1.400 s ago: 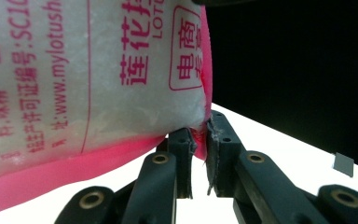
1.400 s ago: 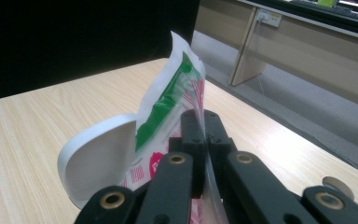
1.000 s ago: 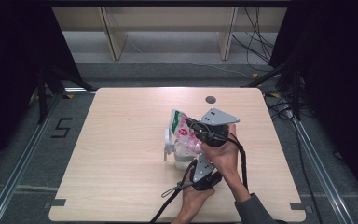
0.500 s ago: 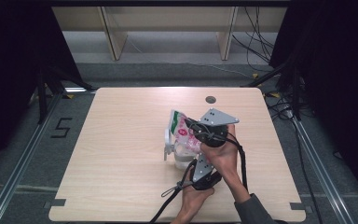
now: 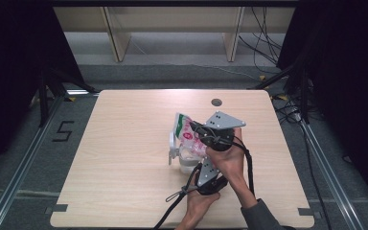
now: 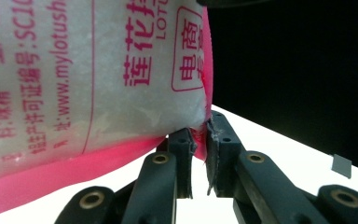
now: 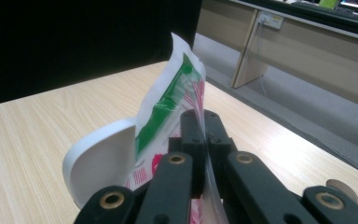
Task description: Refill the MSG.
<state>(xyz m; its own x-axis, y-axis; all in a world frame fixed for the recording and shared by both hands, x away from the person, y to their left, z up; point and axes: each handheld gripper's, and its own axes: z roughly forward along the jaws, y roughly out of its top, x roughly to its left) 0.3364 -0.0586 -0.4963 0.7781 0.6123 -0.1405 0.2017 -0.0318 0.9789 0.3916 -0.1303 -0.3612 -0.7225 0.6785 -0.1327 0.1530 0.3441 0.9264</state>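
Pale wood-grain table (image 5: 124,158), rounded corners, wide bare stretch toward the high view's left and far edge; small grey disc (image 5: 216,102) near the far edge. Soft plastic bag (image 5: 186,132) held up right of centre over a white cup-like container (image 5: 175,152); glossy film, pink and green print, white granular contents showing through. Left gripper (image 6: 200,140) clamped on the bag's pink bottom corner, jaws pinching the seam. Right gripper (image 7: 200,122) clamped on thin clear film at the bag's edge, jaws pressed flat together. Container's curved white wall (image 7: 100,163) half-hidden behind the bag. Print on the bag cut off at the frame; container's contents not discernible.
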